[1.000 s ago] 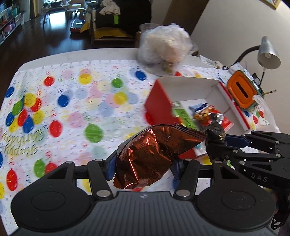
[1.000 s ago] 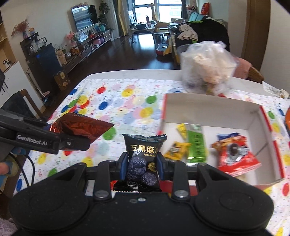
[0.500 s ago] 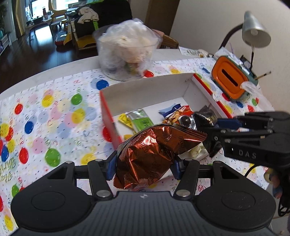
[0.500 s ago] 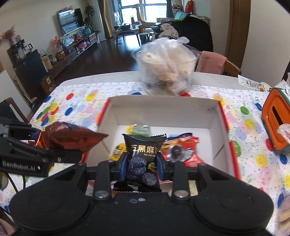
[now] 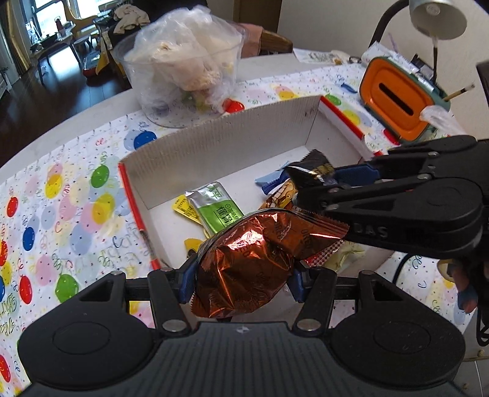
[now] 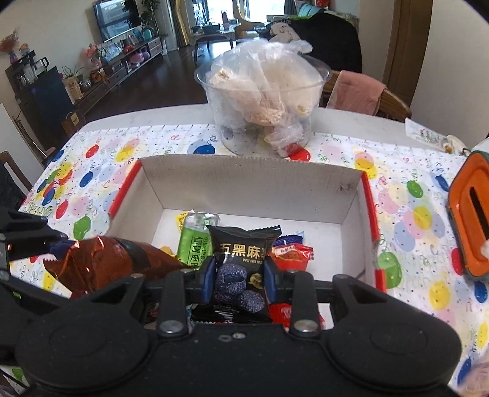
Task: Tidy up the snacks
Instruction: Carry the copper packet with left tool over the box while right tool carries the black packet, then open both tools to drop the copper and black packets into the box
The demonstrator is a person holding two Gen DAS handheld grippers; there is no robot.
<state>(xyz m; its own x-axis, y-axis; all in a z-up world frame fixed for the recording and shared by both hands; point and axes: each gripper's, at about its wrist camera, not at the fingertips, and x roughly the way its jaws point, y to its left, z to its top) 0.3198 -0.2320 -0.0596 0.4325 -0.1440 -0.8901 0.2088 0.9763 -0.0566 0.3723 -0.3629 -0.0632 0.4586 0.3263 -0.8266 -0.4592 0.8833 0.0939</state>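
My left gripper [image 5: 241, 279] is shut on a puffy copper-brown foil snack bag [image 5: 256, 259], held over the near left part of the red-and-white cardboard box [image 5: 214, 146]. My right gripper [image 6: 238, 274] is shut on a black snack packet [image 6: 241, 247] with purple balls printed on it, above the box's near middle. In the left wrist view the right gripper [image 5: 318, 180] reaches in from the right with that black packet [image 5: 311, 171]. In the right wrist view the copper bag [image 6: 101, 262] shows at lower left. A green packet [image 5: 218, 209], yellow packets [image 5: 185, 209] and a red packet [image 6: 292, 255] lie inside the box.
A clear plastic tub [image 6: 262, 100] stuffed with bagged snacks stands just behind the box [image 6: 253, 186]. An orange lidded container [image 5: 397, 97] and a desk lamp [image 5: 437, 18] are at the right by the wall. A balloon-print tablecloth [image 5: 73, 201] covers the table.
Both grippers have moved over the box with their packets still held, and lower. The box now fills the centre of both views; the tub looks closer.
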